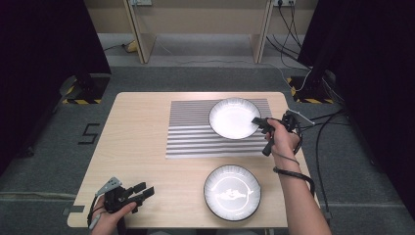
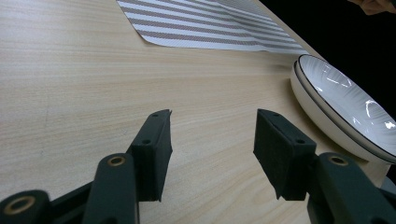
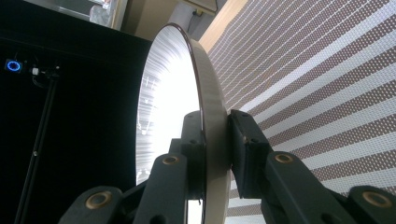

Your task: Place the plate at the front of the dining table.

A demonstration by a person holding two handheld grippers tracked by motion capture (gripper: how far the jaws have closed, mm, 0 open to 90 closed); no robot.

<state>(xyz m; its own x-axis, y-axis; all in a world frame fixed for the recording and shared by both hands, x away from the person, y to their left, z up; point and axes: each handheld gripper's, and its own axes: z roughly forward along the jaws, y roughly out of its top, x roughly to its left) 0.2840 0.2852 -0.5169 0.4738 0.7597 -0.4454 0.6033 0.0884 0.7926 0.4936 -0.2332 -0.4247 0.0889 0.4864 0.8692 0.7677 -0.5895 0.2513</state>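
Observation:
A white ribbed plate with a dark rim (image 1: 234, 118) lies on the striped grey placemat (image 1: 191, 132) at the back of the table. My right gripper (image 1: 256, 121) is shut on this plate's right rim. In the right gripper view the rim (image 3: 212, 79) sits between both pads, one jaw inside the plate (image 3: 168, 98) and one outside. A second white plate (image 1: 232, 191) rests on bare wood near the front edge. My left gripper (image 1: 144, 190) rests at the front left corner, open, with nothing between its jaws (image 2: 212, 135). The near plate (image 2: 345, 107) lies to its right.
The wooden table (image 1: 137, 127) stands on grey carpet, with black curtains on both sides and cables on the floor at the right. The placemat (image 2: 201, 23) lies ahead of the left gripper, and the placemat (image 3: 317, 70) runs beneath the held plate.

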